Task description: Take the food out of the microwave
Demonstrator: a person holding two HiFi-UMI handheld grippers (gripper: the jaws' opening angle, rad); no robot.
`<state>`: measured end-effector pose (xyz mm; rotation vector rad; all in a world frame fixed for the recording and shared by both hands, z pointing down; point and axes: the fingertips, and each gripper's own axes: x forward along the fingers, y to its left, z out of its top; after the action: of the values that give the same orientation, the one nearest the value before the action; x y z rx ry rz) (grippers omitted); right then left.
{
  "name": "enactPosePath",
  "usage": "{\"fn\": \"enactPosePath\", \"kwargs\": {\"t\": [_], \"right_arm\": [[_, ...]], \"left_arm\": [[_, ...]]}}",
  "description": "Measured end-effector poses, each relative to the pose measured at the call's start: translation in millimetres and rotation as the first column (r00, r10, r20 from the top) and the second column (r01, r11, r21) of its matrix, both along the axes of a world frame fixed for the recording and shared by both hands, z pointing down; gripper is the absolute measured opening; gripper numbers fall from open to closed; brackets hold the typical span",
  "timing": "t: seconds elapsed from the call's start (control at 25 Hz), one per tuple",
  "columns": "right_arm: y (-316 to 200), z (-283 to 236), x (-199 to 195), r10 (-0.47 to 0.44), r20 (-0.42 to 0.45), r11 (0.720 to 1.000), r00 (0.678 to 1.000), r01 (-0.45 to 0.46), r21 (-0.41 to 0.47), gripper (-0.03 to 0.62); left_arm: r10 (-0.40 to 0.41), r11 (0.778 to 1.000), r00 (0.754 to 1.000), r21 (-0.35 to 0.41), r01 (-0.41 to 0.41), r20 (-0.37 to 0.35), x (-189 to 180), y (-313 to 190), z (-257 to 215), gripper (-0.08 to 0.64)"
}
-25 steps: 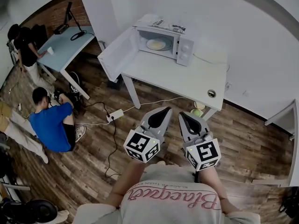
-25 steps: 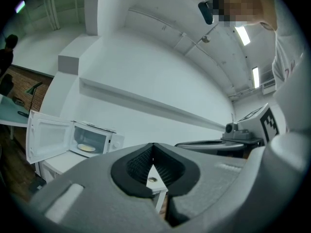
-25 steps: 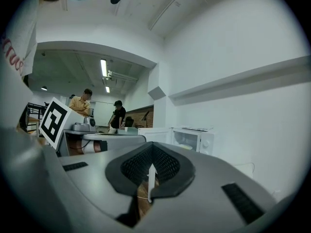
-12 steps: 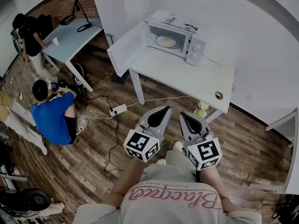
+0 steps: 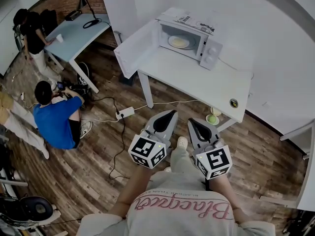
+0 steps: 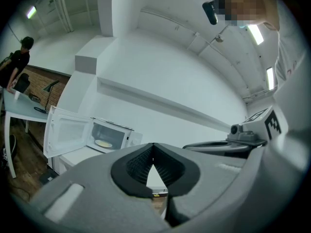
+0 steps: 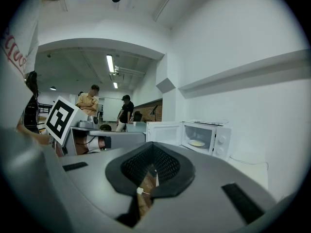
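Food (image 5: 179, 42) in microwave (image 5: 211, 56), well beyond closed, empty left claw (image 5: 173, 112) and right claw (image 5: 190, 121)

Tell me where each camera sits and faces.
Head view: on the person's head, looking steeply down at floor, table and open microwave; shows shirt, left gripper, right gripper.
Left gripper view: on the left gripper, looking along its shut jaws at the microwave; right gripper beside.
Right gripper view: on the right gripper, same direction, jaws shut; left gripper beside.
Shared: all see the plate inside the microwave.
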<state>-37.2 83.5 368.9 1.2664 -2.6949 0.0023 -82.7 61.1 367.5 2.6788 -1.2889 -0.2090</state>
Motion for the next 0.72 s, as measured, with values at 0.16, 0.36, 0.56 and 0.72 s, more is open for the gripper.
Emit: {"fn": "enactPosePath", "kwargs": {"t": [0.16,0.36,0.56,0.72], "right_arm": [[-30.8,2.1,3.8,0.008,0.023,1.0,1.0,-0.007,-0.013,0.009],[-69.4,2.5,-2.1,-0.026,0.025,1.0,0.999,0.026,-0.017,0.009],[-110.6,-1.7,-7.8,-0.05,0.025,0.999,0.998,0.05,-0.014,0.009],[-140.0,-1.5,-5.3,-0.054,0.023,0.998,0.998,0.055,-0.025,0.009]], "left_arm": [[-0.011,1.0,1.0,-0.01,0.011,0.013,-2.0,-25.3,5.2,0.005],[-0.045,0.999,0.999,-0.021,0.046,0.019,-8.9,-62.5,7.8,0.005],[-0.062,0.998,0.998,-0.028,0.062,0.023,-12.1,-99.4,7.4,0.005],[-0.066,0.997,0.998,-0.041,0.067,0.021,-10.2,-127.7,8.7,0.005]]}}
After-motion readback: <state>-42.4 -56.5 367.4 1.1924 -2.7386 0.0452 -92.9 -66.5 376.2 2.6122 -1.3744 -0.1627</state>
